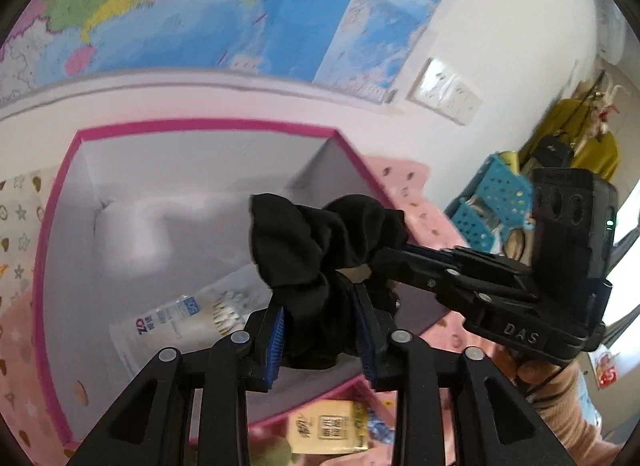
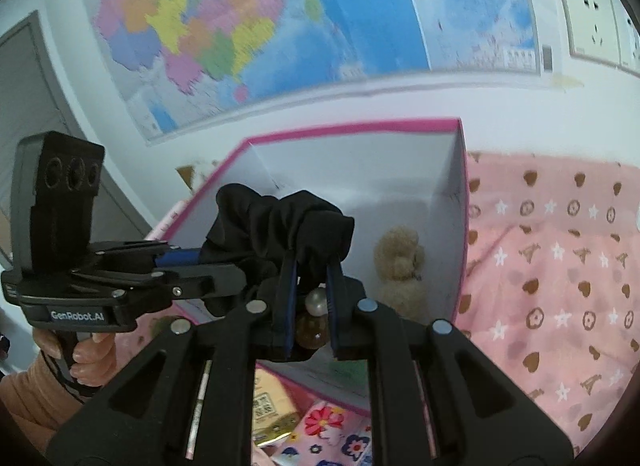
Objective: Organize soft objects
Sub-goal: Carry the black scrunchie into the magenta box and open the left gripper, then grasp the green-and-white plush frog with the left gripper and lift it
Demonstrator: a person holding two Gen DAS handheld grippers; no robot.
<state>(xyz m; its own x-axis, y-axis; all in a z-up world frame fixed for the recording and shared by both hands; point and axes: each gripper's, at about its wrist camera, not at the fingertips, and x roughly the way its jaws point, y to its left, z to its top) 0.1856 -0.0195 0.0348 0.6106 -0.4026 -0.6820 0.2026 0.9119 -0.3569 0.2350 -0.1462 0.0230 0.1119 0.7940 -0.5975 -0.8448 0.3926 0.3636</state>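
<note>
A black fabric scrunchie (image 1: 320, 250) hangs in the air above a pink-rimmed white box (image 1: 200, 169). My left gripper (image 1: 322, 330) is shut on its lower part. My right gripper (image 1: 384, 254) comes in from the right and is shut on its other side. In the right wrist view the scrunchie (image 2: 280, 221) is pinched between my right gripper's fingers (image 2: 312, 298), with a pearl and a brown bead (image 2: 316, 302) just behind them. My left gripper (image 2: 208, 256) reaches in from the left. The box (image 2: 360, 169) holds a beige fluffy toy (image 2: 400, 266).
A white packet (image 1: 180, 322) lies in the box. A yellow packet (image 1: 328, 430) and flowered items (image 2: 328, 426) lie in front of it on the pink patterned bedsheet (image 2: 560, 250). Blue baskets (image 1: 492, 201) stand at the right. A map (image 2: 248, 25) hangs on the wall behind.
</note>
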